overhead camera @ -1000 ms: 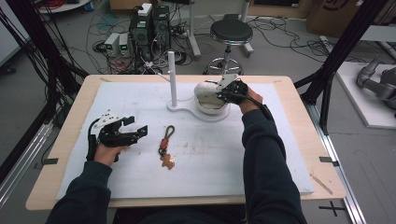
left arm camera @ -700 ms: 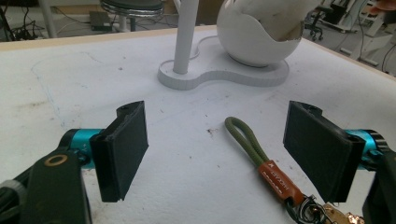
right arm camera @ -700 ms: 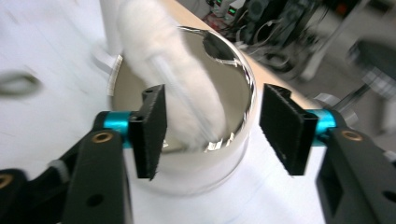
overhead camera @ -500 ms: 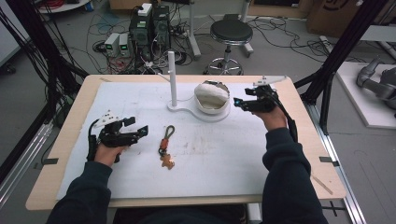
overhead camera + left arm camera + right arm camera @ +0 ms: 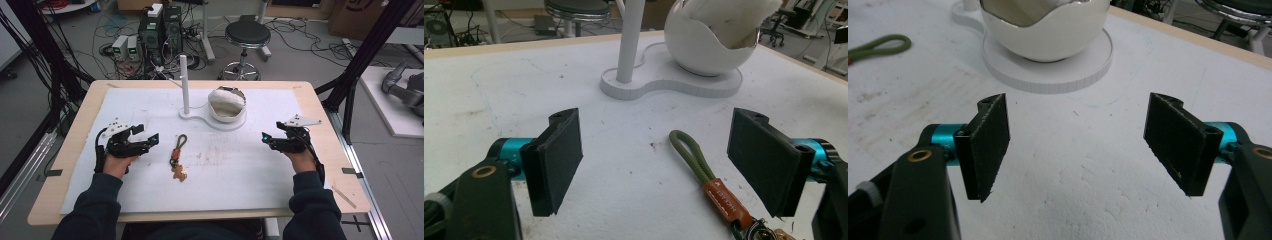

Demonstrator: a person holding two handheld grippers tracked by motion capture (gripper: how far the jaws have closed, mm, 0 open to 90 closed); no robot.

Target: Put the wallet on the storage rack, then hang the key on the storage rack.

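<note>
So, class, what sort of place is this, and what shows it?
Probably a robotics lab: computer towers and tangled cables on the floor, black rig frame, a wooden table, and a swivel stool.

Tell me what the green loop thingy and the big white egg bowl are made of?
The green loop looks like woven cord: round, matte, rope-like. The brown tab joined to it seems leather or rubber, with stamped lettering. The egg bowl looks like hard plastic or ceramic: smooth, slightly glossy, with a jagged cracked-shell rim. Something fluffy and white sits inside it, perhaps cotton or fleece.
</note>
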